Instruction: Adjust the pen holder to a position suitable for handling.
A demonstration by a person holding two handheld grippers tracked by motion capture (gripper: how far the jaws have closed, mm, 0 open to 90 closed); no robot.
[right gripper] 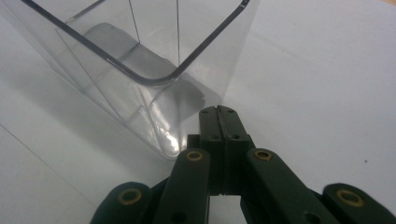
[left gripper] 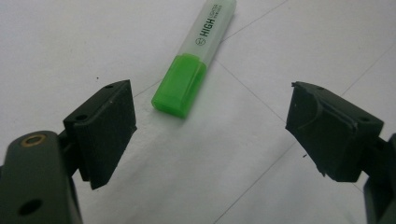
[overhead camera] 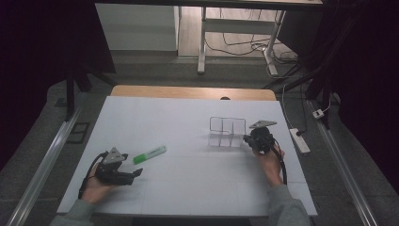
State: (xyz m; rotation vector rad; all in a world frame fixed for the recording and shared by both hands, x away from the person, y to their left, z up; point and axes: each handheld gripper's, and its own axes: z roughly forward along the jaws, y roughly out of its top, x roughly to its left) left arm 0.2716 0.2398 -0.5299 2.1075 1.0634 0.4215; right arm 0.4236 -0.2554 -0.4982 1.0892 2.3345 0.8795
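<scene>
Fingers of my left gripper (left gripper: 210, 135) gape before the highlighter (left gripper: 194, 65), its far end cropped; right gripper (right gripper: 219, 112) clenched empty beside the clear organiser (right gripper: 140, 56).

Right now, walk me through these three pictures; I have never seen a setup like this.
A person sits at a white table with a tool in each hand. The high view looks down from above. The other two pictures come from cameras riding on the tools.

The left hand-held gripper has its black jaws wide open, holding nothing. Ahead of it lies a green plastic highlighter pen with a pale translucent cap.

The right hand-held gripper has its jaws shut together, empty, right beside a clear plastic divided box standing on the table.
</scene>
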